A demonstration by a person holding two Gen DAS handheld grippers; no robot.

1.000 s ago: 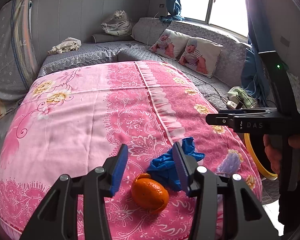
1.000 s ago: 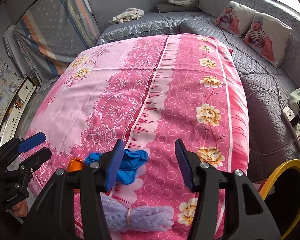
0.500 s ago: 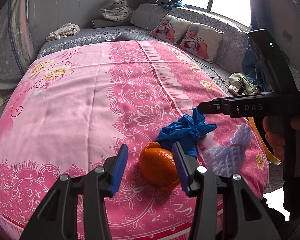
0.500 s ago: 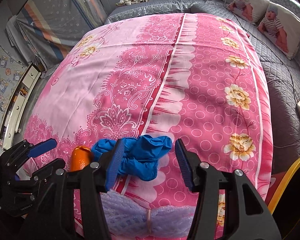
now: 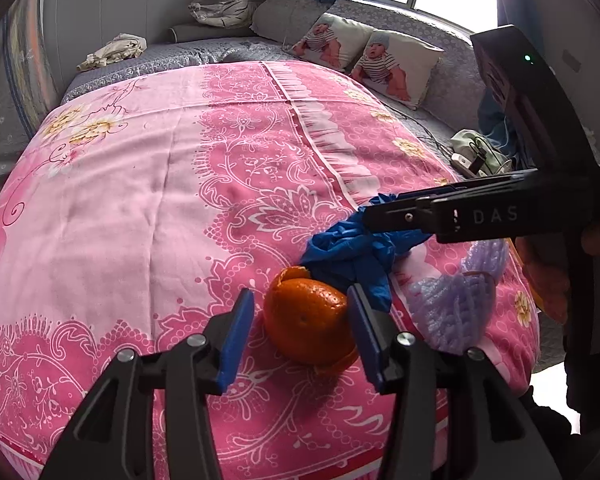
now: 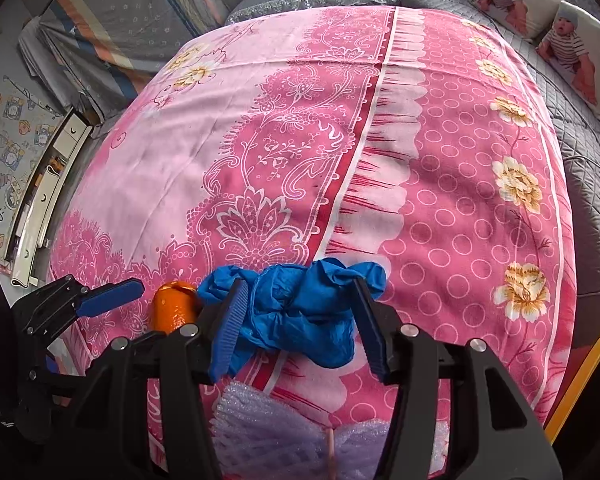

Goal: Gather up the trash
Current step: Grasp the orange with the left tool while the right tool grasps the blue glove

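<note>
An orange peel (image 5: 306, 326) lies on the pink bedspread (image 5: 140, 200) near its front edge. My left gripper (image 5: 300, 336) is open, its blue pads on either side of the peel. A crumpled blue glove (image 6: 300, 312) lies just right of the peel (image 6: 174, 306). My right gripper (image 6: 300, 328) is open, its pads straddling the glove. In the left wrist view the glove (image 5: 352, 248) sits under the right gripper (image 5: 380, 216). A purple foam net (image 6: 276, 436) lies at the bed's edge below the glove; it also shows in the left wrist view (image 5: 452, 300).
Two baby-print pillows (image 5: 368, 60) lean on a grey quilted sofa behind the bed. A yellow-rimmed bin (image 6: 580, 376) stands at the bed's right side. A power strip and cables (image 5: 472, 156) lie on the sofa. Folded bedding (image 6: 112, 20) stands at left.
Both grippers have moved forward and down. The left one now brackets the orange peel and the right one brackets the blue glove. Both stay open.
</note>
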